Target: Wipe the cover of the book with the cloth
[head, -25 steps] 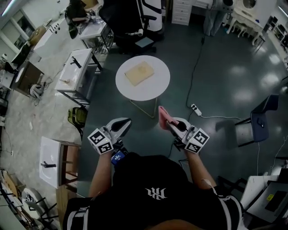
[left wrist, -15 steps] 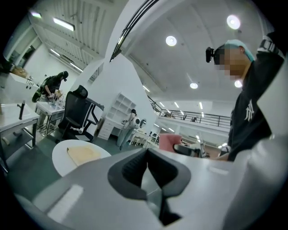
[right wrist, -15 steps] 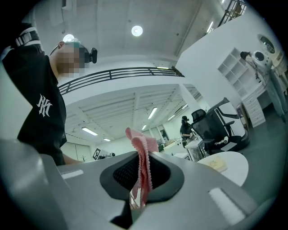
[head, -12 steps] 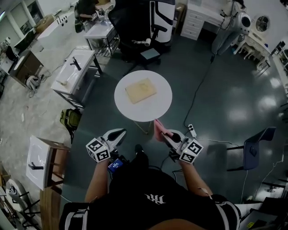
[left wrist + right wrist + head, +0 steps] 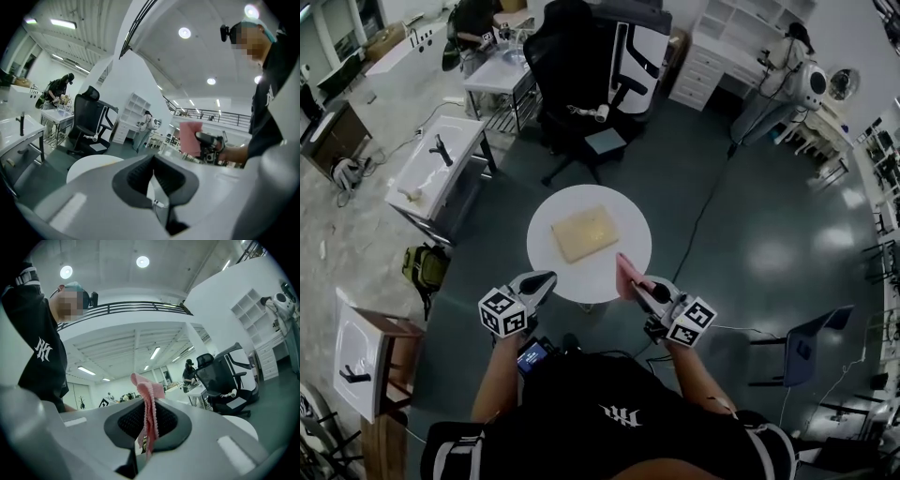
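Note:
A tan book (image 5: 586, 232) lies flat near the middle of a round white table (image 5: 628, 267) in the head view. My right gripper (image 5: 636, 282) hangs over the table's near right edge, shut on a pink cloth (image 5: 625, 276) that sticks up from its jaws; the same cloth (image 5: 149, 414) shows pinched between the jaws in the right gripper view. My left gripper (image 5: 541, 280) sits at the table's near left edge, shut with nothing in it. From the left gripper view I see the pink cloth (image 5: 190, 138) and the table top (image 5: 91, 164).
A black office chair (image 5: 577, 70) stands beyond the table. White benches (image 5: 431, 169) line the left side, with a green bag (image 5: 424, 267) on the floor beside them. A cable with a power strip (image 5: 705, 202) runs right of the table. A dark chair (image 5: 802, 352) stands at the right.
The person has walked toward the table: it has moved from well ahead to right under both grippers. The right gripper still holds the cloth; the left stays shut.

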Demonstrator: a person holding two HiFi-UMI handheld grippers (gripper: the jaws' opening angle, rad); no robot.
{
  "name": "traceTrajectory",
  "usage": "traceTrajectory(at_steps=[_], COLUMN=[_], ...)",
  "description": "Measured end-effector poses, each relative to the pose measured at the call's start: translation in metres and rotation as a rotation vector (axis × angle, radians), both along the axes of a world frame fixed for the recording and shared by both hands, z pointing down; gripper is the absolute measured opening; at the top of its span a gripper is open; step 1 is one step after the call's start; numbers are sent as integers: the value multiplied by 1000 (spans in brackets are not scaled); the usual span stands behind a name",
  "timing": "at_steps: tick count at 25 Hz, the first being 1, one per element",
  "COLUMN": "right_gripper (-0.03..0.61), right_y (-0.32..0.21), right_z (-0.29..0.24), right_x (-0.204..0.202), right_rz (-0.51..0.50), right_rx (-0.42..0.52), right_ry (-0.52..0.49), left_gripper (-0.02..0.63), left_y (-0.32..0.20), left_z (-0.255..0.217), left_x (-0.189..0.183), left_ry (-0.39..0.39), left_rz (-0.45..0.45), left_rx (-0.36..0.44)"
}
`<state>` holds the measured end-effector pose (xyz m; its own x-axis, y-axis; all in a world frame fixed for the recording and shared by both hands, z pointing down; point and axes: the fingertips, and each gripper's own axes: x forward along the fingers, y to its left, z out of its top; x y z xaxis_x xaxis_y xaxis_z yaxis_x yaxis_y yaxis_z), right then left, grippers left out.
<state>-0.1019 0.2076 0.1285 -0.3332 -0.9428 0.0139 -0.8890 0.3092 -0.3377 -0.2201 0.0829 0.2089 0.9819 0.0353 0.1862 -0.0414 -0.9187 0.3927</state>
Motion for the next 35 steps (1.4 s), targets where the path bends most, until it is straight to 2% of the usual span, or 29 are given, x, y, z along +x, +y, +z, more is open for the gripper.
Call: traceTrajectory(at_steps=[6,11,23,29,32,35], right_gripper=[12,12,12,12,12,12], right_y=[-45,-72,-154,-179,-193,-208], right_z=[9,18,31,51,64,80], right_x=[30,69,162,197,203,203], right_rz=[-8,-40,-351,-497,-552,-582], right_rx=[-32,-32,7,-12,-17,-30], right_ry=[-2,-29,-110,-129,-139,-133], left_gripper=[3,4,14,29,29,34], left_y=[-51,-62,-90,-97,-98,-104], left_z=[19,32,30,37,47,66], left_x=[27,52,119,135,140,144], left_ry=[3,-58,-147,-208,-232,-270], left_rz=[-24,-46,-327,-479,-514,-512], left_rx=[-61,-69,-68,-76,-92,-106])
